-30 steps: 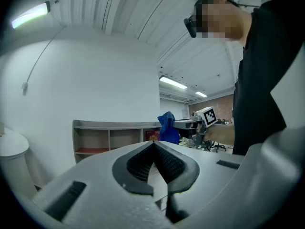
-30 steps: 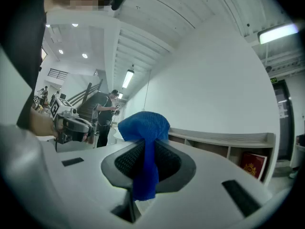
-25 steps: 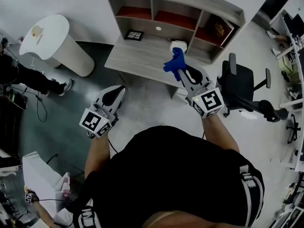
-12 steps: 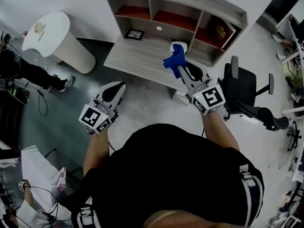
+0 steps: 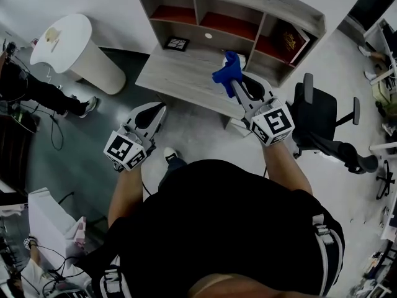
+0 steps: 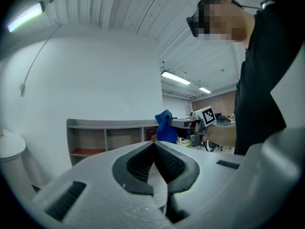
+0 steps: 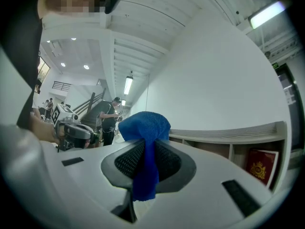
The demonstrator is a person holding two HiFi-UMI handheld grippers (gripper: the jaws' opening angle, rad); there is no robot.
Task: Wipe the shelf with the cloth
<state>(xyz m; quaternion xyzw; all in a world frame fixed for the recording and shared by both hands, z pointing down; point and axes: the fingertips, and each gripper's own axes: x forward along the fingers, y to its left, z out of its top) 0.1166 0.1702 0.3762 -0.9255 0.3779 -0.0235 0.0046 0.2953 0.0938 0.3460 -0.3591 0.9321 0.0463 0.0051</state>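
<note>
Nearest the camera:
- Left gripper [image 5: 157, 110] is held low in front of the person, short of the shelf's front edge.
- In its own view the left gripper [image 6: 153, 145] has its pads pressed together at the tips with nothing between them. It is idle.

Further forward:
- Right gripper [image 5: 235, 89] reaches toward the shelf [image 5: 180, 73].
- Its jaws are closed on the blue cloth [image 5: 227, 74].
- In the right gripper view the cloth [image 7: 144, 124] bunches up above the pads and a strip hangs down between them, so the pinch looks firm at the right gripper [image 7: 145, 151].

Beyond that:
- From above, the cloth lines up over the right part of the shelf's lower board, just in front of a small white object [image 5: 239, 59].
- No view shows whether the cloth touches the wood.
- Behind it are open compartments. The rightmost holds a red book [image 5: 286, 39].
- A marker tile [image 5: 175, 45] lies on the board to the left.

Judgement:
- This is the approach step, and wiping has likely not begun.
- The next move calls for bringing the bunched cloth down flat on the board and sweeping along it.
- The sweep should steer clear of the white object and the tile.
</note>
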